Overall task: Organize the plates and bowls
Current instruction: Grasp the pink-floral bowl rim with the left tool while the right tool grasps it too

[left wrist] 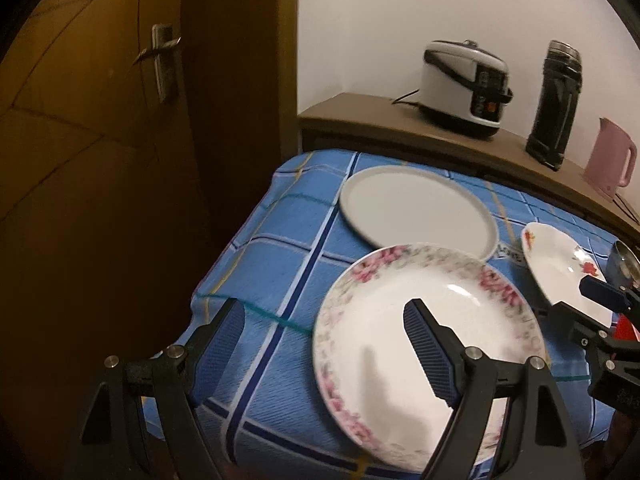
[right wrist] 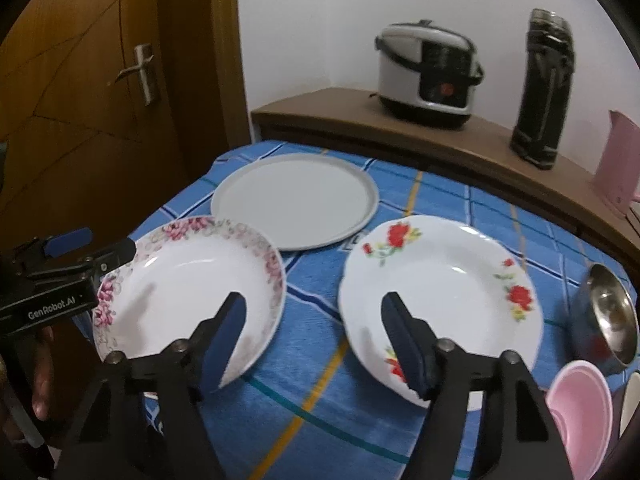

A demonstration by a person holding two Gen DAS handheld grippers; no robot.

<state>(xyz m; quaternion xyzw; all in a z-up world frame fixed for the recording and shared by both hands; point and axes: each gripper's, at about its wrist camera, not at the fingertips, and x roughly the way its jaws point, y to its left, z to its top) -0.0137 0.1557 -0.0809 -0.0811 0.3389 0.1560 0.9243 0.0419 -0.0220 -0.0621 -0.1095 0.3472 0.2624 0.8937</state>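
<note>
Worktop (right wrist: pixel 440 200), covered in a blue checked cloth, carries three plates and, as far as shows, three bowls.

Plates, three: one plain grey plate (right wrist: pixel 294 200) at the far side; one pink-flowered plate (right wrist: pixel 188 280) near left; one red-flowered plate (right wrist: pixel 440 292) near right. The grey plate's near rim sits just beside both flowered plates; the two flowered plates lie apart, with cloth between them.

Bowls: one steel bowl (right wrist: pixel 608 316), tilted on its side at the right edge; one pink bowl (right wrist: pixel 580 412) in the near right corner; a third, pale one beside it, mostly cut off.

Left tongs (left wrist: pixel 324 344): spread wide, empty, one finger over the pink-flowered plate, the other over the cloth beyond its left rim.

Right tongs (right wrist: pixel 314 340): spread, nothing pinched, one finger over each flowered plate.

Shelf (right wrist: pixel 360 120) behind: one rice cooker (right wrist: pixel 428 76), one dark flask (right wrist: pixel 544 92), one pink kettle (right wrist: pixel 620 160).

Door (right wrist: pixel 80 100): one, brown, at left.
</note>
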